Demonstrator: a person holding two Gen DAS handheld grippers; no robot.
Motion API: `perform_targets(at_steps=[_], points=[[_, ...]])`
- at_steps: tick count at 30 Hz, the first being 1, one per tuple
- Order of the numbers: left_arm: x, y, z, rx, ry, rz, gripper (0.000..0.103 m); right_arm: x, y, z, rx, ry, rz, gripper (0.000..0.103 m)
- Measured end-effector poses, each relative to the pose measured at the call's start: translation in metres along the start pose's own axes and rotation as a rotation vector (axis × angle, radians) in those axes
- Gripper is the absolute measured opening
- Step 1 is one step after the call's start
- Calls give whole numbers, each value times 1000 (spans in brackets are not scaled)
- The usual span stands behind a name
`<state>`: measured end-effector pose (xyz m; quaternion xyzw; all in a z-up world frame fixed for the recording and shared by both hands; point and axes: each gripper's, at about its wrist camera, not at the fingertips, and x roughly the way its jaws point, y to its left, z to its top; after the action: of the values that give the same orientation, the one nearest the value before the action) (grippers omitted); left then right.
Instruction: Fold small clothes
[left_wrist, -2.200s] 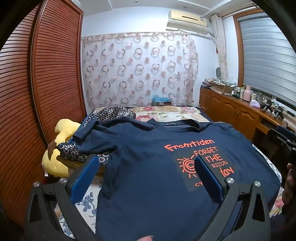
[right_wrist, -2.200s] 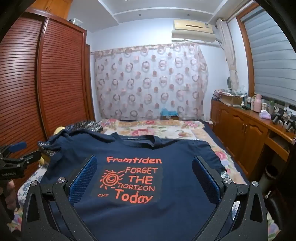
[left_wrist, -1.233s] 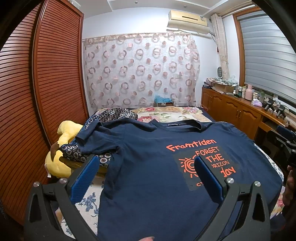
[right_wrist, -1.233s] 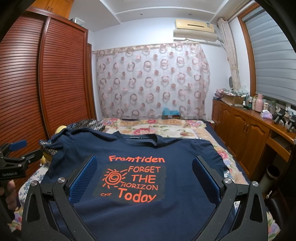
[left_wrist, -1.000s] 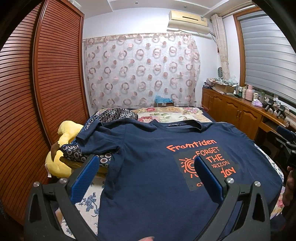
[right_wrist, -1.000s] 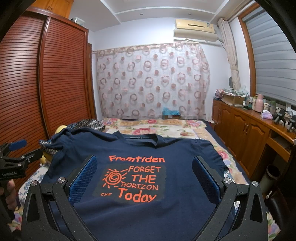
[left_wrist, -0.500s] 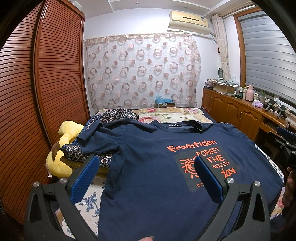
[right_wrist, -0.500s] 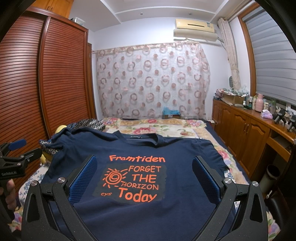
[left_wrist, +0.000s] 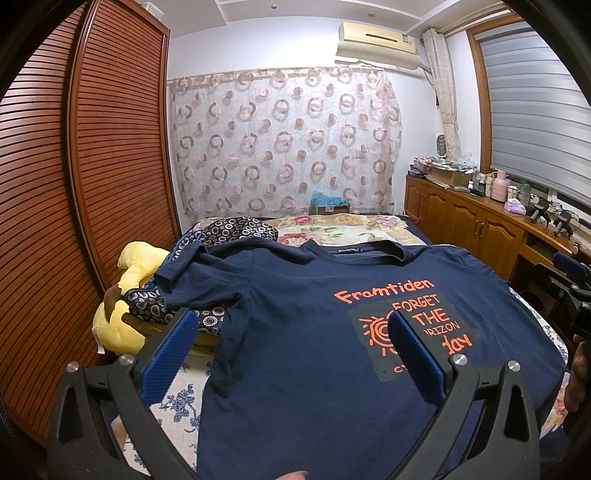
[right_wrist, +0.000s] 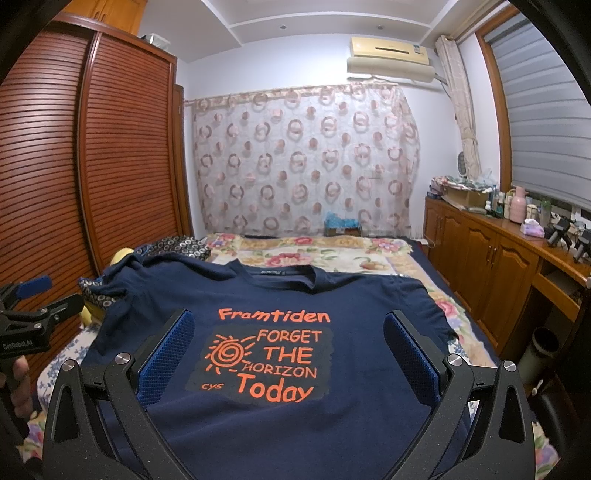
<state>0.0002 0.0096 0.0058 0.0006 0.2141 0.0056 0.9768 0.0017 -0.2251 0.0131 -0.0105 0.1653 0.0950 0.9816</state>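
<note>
Navy t-shirt (right_wrist: 280, 424) spread flat on the bed (right_wrist: 332, 254), print side up, collar pointing away toward the curtain (right_wrist: 306, 158); laid out like that presumably so sleeves and sides can be folded inward without fighting wrinkles; nothing folded yet by the look of it. Near-left sleeve (left_wrist: 192, 280) not quite flat though; rumpled up over a patterned cushion (left_wrist: 173, 306) and a yellow plush toy (left_wrist: 122, 295) at the bed's edge; probably needs pulling clear first.

Left gripper (left_wrist: 291, 339) hovering low above the shirt's left half, aimed forward along the bed; jaws spread wide, nothing between the blue pads (left_wrist: 170, 350); a fingertip peeking in at the bottom edge of that view. Right gripper (right_wrist: 288, 339) same story; centred over the orange lettering (right_wrist: 273, 354), jaws wide apart, gripping nothing. Both held roughly level and side by side, well above the hem; looks like a ready stance before reaching for the fabric. Each gripper just visible at the edge of the other's view, a hand wrapped round the handle.

Cabinet (right_wrist: 491, 266) along the right wall cluttered with bottles; well apart from the shirt, no bother.
</note>
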Motion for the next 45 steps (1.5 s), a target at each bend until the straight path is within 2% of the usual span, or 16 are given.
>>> perform_targets(at_steps=[26,28,38,45], points=[[0,-1,0,3,-2,3,103,-2,-1,1,0,3,1,103],[0,-1,0,3,-1,2,103,0,1,-7,-1,8,2,103],[20,34,-8,-10,49,-3,103,21,9,-14,-5,67,43,103],[39,46,-16,11,108,5,103,39,15,-19,-19,120,85,103]])
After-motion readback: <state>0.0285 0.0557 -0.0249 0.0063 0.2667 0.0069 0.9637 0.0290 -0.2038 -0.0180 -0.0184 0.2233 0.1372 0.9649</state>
